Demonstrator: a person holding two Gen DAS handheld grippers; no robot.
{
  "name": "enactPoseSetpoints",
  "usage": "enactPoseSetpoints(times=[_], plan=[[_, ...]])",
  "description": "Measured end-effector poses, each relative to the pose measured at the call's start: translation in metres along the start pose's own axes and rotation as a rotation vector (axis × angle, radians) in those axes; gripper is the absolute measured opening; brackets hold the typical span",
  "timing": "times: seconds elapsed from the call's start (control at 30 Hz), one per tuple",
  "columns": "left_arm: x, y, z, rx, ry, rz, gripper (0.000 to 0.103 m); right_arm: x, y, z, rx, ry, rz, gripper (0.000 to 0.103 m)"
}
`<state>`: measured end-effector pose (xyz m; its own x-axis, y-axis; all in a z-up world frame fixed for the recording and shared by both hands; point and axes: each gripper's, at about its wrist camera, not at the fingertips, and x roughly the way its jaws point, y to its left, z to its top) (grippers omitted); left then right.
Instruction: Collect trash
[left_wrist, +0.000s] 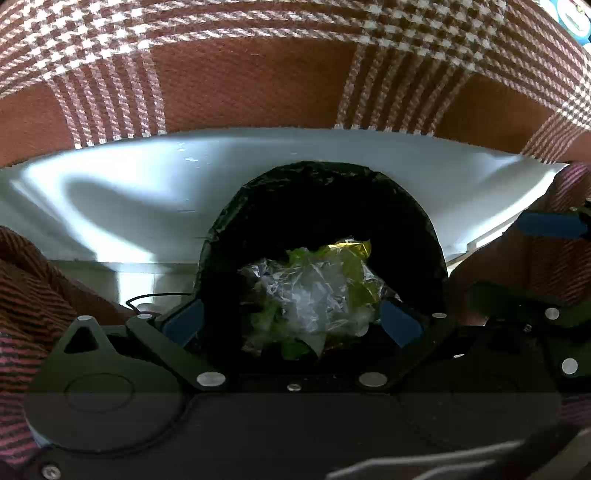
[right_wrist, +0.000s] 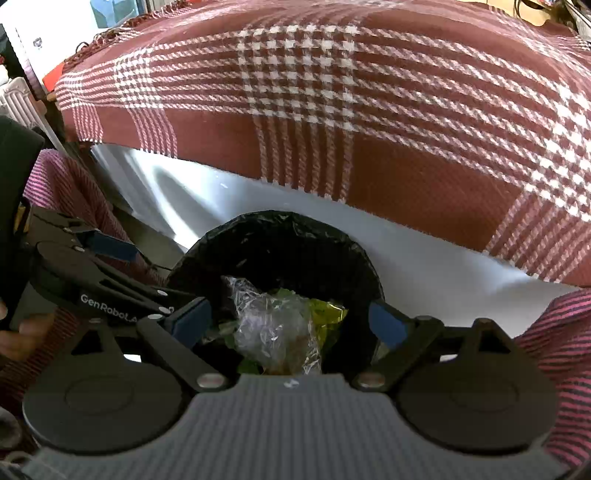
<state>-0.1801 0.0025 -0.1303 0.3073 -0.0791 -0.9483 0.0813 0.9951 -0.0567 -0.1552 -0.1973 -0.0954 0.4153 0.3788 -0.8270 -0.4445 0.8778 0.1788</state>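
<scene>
Between your right gripper's wide, empty jaws sits the black-lined bin of crinkly wrappers: light, soft and slippery, so pinch a bunched fold, while your left gripper also gapes wide, holding nothing.

Crumpled wrappers lay inside the lined bin, bin in front of the table edge, checked cloth draped on the table behind it, both grippers above the bin's mouth.
</scene>
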Motion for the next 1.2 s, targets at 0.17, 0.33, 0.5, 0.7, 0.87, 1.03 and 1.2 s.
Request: enactPoseSetpoints(times=[0.17,0.33,0.5,0.7,0.87,1.03,1.2], plan=[[0.0003,-0.0008,0.0000,0.002,0.001,0.006,0.102,0.0017,0.0007,-0.0001,-0.001,0.004,0.003,0.097],[0.0006,0.0005,0.0000,0.003,0.003,0.007,0.102,0.0024,0.0010,-0.0005,-0.007,0.007,0.005,0.097],[0.0007,0.0008,0.0001,0.004,0.003,0.007,0.102,0.0028,0.0013,-0.0003,-0.006,0.007,0.005,0.097],[0.0010,0.0003,-0.0002,0.003,0.003,0.007,0.102,0.0032,0.0010,-0.0011,-0.005,0.009,0.006,0.097],[0.0006,0.0006,-0.0004,0.004,0.003,0.005,0.102,0.0034,0.0009,-0.0008,-0.004,0.010,0.006,0.097],[-0.0006,0.0012,-0.0022,0.006,-0.003,0.000,0.102,0.0035,0.0004,-0.0019,0.000,0.009,0.006,0.098],[-0.0025,0.0006,-0.0023,0.004,-0.004,0.003,0.102,0.0032,0.0003,-0.0016,0.000,0.009,0.006,0.098]])
